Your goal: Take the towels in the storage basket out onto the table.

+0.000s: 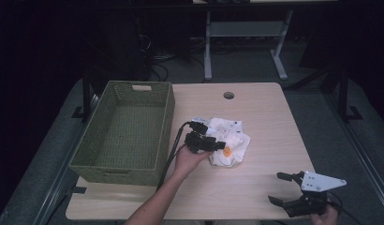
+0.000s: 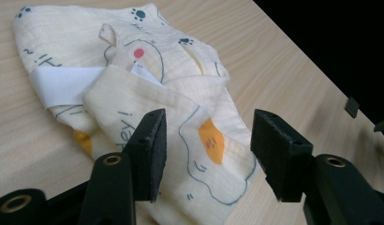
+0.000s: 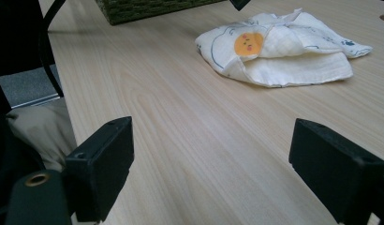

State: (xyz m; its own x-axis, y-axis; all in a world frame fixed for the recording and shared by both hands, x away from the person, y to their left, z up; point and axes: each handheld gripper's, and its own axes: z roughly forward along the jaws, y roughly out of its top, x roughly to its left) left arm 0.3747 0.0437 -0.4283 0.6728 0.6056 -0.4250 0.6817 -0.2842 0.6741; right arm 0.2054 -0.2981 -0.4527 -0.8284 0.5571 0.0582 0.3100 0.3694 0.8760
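Note:
A crumpled cream cloth (image 1: 234, 136) printed with orange and blue cartoon figures lies on the middle of the wooden table (image 1: 267, 117). My left gripper (image 1: 218, 145) hovers at the cloth's left edge. In the left gripper view it (image 2: 206, 129) stands open just above the cloth (image 2: 134, 93), nothing between its jaws. My right gripper (image 1: 276, 187) is open near the table's front right corner, well away from the cloth. In the right gripper view it (image 3: 211, 131) looks across bare wood at the cloth (image 3: 284, 56).
A green woven basket (image 1: 117, 171) with nothing in it stands on the left side of the table, and its corner (image 3: 148, 7) reaches into the right gripper view. A cable hole (image 1: 228, 95) sits near the table's far edge. Desk legs and cables lie beyond.

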